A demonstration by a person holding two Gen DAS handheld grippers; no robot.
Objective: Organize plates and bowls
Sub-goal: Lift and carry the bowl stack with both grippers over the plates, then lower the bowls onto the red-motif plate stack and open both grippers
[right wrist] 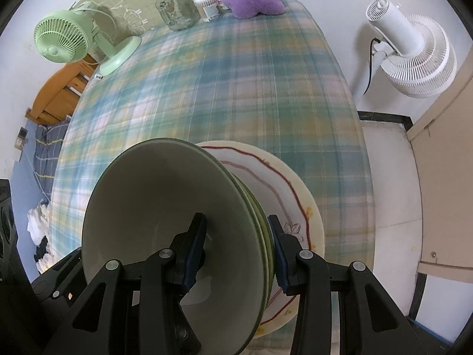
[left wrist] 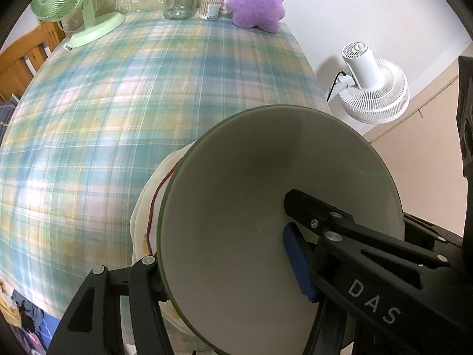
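While both grippers sit on the same load, it's read like this, left to right:

Left gripper [left wrist: 224, 269]: clamped across the near-left rim of the bowls, one finger outside, the blue pad [left wrist: 295, 261] inside the top bowl.

Bowls [right wrist: 165, 207]: green-rimmed, nested, tilted, held over the cream plate [right wrist: 298, 195] at the near edge of the plaid table [right wrist: 236, 88].

Right gripper [right wrist: 236, 254]: jaws closed partway on the stacked right rims, pads pressed either side.

Handling: glazed ceramic, so probably stiff, heavy-ish, slippery and chippable. Best gripped at opposite rims and kept level.
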